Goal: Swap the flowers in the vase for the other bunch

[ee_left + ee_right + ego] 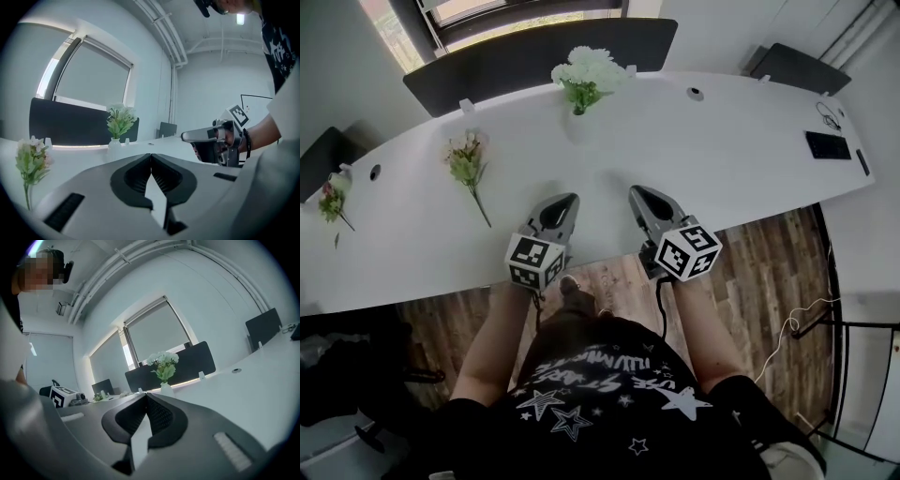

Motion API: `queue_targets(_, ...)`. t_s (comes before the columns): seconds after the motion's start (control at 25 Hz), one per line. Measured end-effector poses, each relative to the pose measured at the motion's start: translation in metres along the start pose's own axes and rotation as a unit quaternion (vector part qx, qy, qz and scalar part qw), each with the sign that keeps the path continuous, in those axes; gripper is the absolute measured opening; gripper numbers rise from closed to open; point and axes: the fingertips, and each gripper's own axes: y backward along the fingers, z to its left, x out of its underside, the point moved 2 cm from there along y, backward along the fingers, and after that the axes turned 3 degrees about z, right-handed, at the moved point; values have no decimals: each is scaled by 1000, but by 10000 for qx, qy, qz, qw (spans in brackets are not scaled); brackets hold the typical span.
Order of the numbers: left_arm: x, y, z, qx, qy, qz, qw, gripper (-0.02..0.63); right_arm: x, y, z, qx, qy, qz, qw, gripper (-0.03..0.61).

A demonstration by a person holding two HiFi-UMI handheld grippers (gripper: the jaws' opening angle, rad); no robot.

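Note:
A white vase (579,125) with a white-flowered bunch (589,73) stands at the far middle of the long white table (750,141); it also shows in the left gripper view as the vase bunch (120,121) and in the right gripper view as the vase bunch (163,364). The other bunch, pale pink with green leaves (467,161), lies flat on the table to the left, seen as the pink bunch (31,159). My left gripper (565,200) and right gripper (636,193) hover side by side over the near edge, both shut and empty, well short of the vase.
A small pink sprig (332,202) lies at the table's far left end. A black phone (828,145) and a cable sit at the right end. Dark dividers (534,56) line the back edge. Wooden floor (769,281) lies below the near edge.

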Motion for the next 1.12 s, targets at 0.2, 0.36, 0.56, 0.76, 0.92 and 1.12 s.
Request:
queue_targets(0.2, -4, 28, -30, -171, -58, -134, 9997, 9, 4, 27, 20, -207, 103, -44, 9997, 3)
queue_targets(0.36, -14, 42, -42, -233, -195, -252, 9992, 9, 8, 42, 33, -269, 84, -96, 9996, 3)
queue_targets(0.56, -17, 49, -50, -130, -115, -378, 9991, 9, 14, 59, 43, 5, 188, -72, 9998, 3)
queue_targets(0.76, -9, 56, -58, 169, -107, -341, 9992, 9, 21, 71, 56, 275, 341, -32, 9990, 2)
queue_targets(0.92, -4, 83, -48, 310, -189, -280, 9989, 9, 35, 68, 80, 517, 345, 36, 9981, 2)
queue_targets(1.12, -5, 143, -16, 176, -26, -489, 9986, 9, 50, 53, 127, 617, 400, 36, 9973, 2)
